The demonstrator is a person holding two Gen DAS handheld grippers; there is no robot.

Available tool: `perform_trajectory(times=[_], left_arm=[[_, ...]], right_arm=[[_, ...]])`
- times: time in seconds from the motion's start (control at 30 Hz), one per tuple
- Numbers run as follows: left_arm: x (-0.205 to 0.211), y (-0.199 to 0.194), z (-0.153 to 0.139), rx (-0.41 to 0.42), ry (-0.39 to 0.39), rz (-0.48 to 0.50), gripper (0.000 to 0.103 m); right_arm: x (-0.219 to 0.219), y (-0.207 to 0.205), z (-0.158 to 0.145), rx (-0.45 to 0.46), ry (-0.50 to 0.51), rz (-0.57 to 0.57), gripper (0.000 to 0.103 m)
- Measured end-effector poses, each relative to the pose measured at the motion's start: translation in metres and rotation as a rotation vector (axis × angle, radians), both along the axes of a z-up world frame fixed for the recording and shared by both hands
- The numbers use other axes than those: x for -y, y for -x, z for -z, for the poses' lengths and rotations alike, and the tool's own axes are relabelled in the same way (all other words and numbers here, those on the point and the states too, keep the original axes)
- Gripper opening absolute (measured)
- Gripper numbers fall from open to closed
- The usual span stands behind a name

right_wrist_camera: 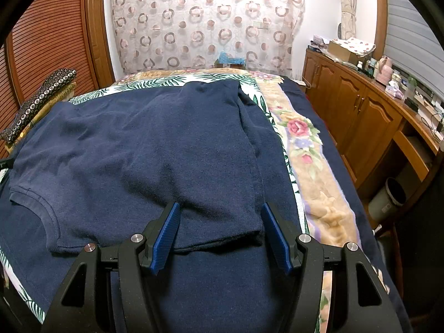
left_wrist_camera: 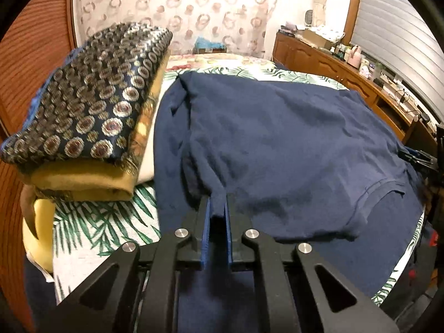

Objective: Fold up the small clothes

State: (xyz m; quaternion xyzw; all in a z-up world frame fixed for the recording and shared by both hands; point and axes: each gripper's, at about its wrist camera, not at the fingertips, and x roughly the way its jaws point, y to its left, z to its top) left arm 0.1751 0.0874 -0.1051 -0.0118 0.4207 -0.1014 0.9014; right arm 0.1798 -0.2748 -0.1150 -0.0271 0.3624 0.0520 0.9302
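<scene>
A navy blue T-shirt (left_wrist_camera: 277, 149) lies spread on the bed, partly folded, its neckline toward the near side. It also shows in the right wrist view (right_wrist_camera: 155, 149). My left gripper (left_wrist_camera: 217, 199) is shut on a fold of the shirt's left edge, the cloth pinched between its blue pads. My right gripper (right_wrist_camera: 220, 208) is open and empty, its blue pads (right_wrist_camera: 166, 233) standing wide apart over the folded sleeve edge at the shirt's right side.
A stack of folded clothes (left_wrist_camera: 83, 111) with a patterned navy piece on top sits left of the shirt. The bed has a leaf-print sheet (left_wrist_camera: 111, 222) and a floral blanket (right_wrist_camera: 302, 149). Wooden cabinets (right_wrist_camera: 360, 116) run along the right; a bin (right_wrist_camera: 388, 199) stands beside them.
</scene>
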Motion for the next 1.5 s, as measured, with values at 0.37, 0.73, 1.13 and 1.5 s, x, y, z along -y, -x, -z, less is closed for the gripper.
perform_trajectory(times=[0.37, 0.73, 1.13, 1.5], left_arm=[[0.003, 0.008, -0.016, 0.046, 0.029, 0.026, 0.009], [0.009, 0.027, -0.068, 0.178, 0.077, 0.024, 0.008], [-0.005, 0.083, -0.104, 0.300, 0.151, 0.017, 0.008], [-0.025, 0.105, -0.060, 0.203, 0.162, -0.044, 0.008]], right_arm=[[-0.006, -0.002, -0.012, -0.012, 0.021, -0.076, 0.010], [-0.010, 0.007, -0.045, 0.083, -0.029, -0.123, 0.008], [0.014, 0.055, -0.078, 0.210, -0.066, -0.109, 0.008], [0.008, 0.079, -0.053, 0.141, -0.039, -0.145, 0.008]])
